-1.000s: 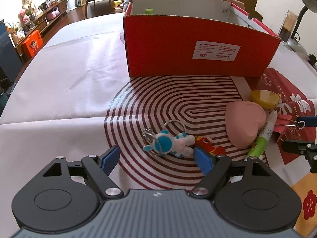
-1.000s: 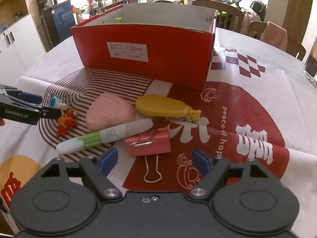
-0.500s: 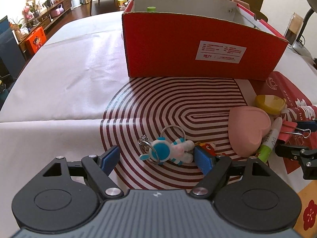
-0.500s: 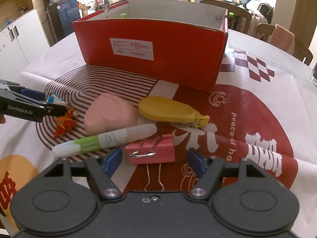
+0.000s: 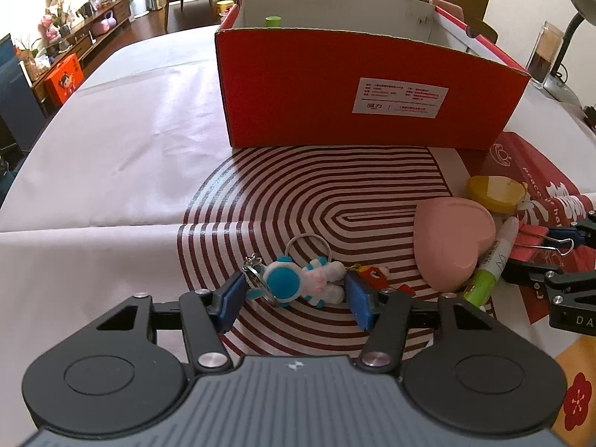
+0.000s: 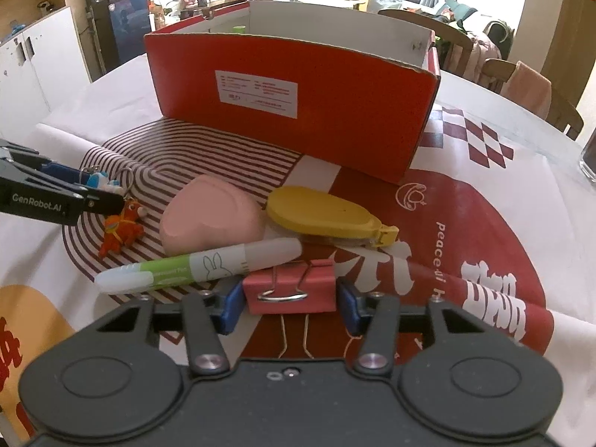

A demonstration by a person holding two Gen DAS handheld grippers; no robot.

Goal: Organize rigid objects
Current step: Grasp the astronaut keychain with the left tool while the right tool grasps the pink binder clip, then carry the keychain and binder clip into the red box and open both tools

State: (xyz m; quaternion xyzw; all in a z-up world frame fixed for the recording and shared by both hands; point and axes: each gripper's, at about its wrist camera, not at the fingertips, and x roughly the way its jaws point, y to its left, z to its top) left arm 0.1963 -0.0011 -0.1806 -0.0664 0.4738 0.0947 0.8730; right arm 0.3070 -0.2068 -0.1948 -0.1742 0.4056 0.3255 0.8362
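My left gripper (image 5: 294, 300) is open, its blue pads on either side of a blue-and-white astronaut keychain (image 5: 301, 285) lying on the striped mat. My right gripper (image 6: 288, 307) is open, its pads flanking a pink binder clip (image 6: 290, 292). A red open box (image 5: 368, 82) stands behind; it also shows in the right wrist view (image 6: 298, 104). Between the grippers lie a pink heart box (image 6: 212, 212), a green marker (image 6: 201, 266), a yellow case (image 6: 324, 214) and an orange toy (image 6: 121, 225).
A green cap (image 5: 272, 21) shows inside the box. The white tablecloth (image 5: 111, 141) stretches left of the box. A lamp and a clear holder (image 5: 545, 54) stand at the far right. Chairs (image 6: 521, 85) stand beyond the table.
Both grippers moved forward and narrowed. The left now brackets the astronaut keychain; the right now brackets the pink binder clip.
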